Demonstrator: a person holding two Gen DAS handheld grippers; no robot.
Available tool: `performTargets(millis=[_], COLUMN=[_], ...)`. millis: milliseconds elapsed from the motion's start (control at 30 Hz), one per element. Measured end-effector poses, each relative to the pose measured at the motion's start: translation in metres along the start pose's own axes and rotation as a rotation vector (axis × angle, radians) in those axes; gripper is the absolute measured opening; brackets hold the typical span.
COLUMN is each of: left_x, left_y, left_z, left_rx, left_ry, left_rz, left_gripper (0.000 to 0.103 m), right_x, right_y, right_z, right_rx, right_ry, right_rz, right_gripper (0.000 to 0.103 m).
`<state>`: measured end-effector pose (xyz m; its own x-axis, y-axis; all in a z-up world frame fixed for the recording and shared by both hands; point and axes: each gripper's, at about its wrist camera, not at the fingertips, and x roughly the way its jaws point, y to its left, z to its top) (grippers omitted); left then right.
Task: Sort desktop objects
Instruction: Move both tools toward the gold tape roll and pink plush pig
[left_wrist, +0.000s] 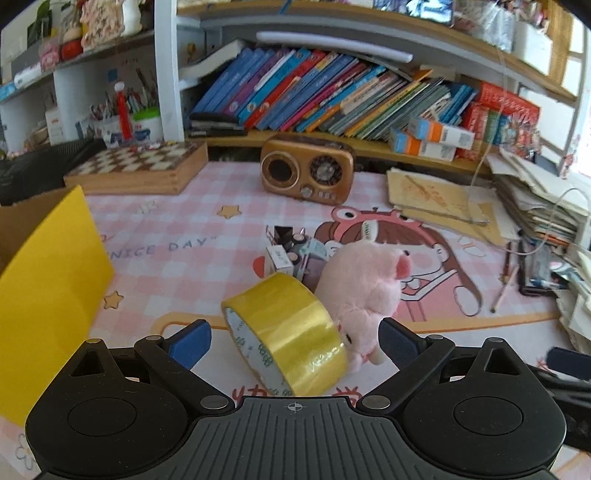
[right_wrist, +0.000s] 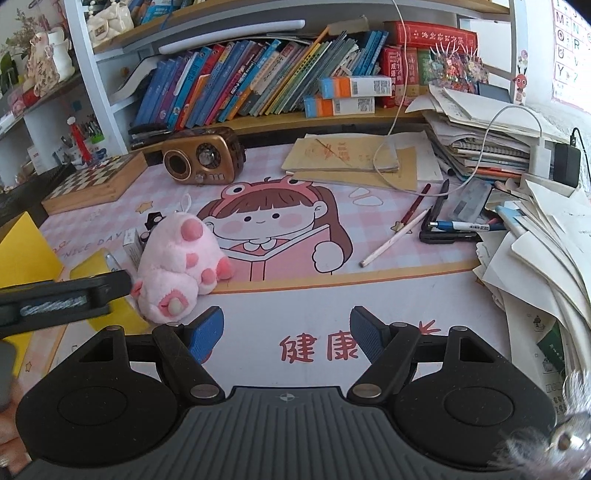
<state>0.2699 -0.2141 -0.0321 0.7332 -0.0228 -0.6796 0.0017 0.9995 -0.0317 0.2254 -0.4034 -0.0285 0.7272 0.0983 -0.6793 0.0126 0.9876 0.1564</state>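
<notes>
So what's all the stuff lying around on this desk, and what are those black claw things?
tape roll: one, yellow, on the mat between the left claw's fingers, untouched
plush pig: one, pink, beside the tape
small cosmetic boxes: a few, black and white, behind the pig
radio: one, brown, back of the mat
chessboard box: one, wooden, back left
yellow card: one, upright at the left edge
pencil: one, pale, right of the mat's cartoon girl
books: many, mostly blue, leaning on the shelf
paper stacks: several, white, right side
left gripper: black, blue pads, open
right gripper: same, open over bare mat
</notes>
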Motion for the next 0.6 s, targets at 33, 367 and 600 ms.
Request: performTargets(millis=[33,367,600], left_x=[0.004,-0.006,0.000], left_y=[-0.001,0.004,0.017], left_z=[0.000,-0.005,-0.006], left_rx=[-0.002,0.194,0.194], left_ry=[0.007,-0.050,0.022], left_rz=[0.015,0.040,0.021], left_gripper=[0.098,0.065,0.054], right_x=[0.001,0.021,0.044], right_y=[0.000,0.013,0.036], right_z=[0.000,0.010,0.029], right_rx=[0.000,-0.014,-0.031], right_ry=[0.002,0.021,0.041], right_rz=[0.001,0.061,0.147], right_gripper=[0.074,0.074,0.074])
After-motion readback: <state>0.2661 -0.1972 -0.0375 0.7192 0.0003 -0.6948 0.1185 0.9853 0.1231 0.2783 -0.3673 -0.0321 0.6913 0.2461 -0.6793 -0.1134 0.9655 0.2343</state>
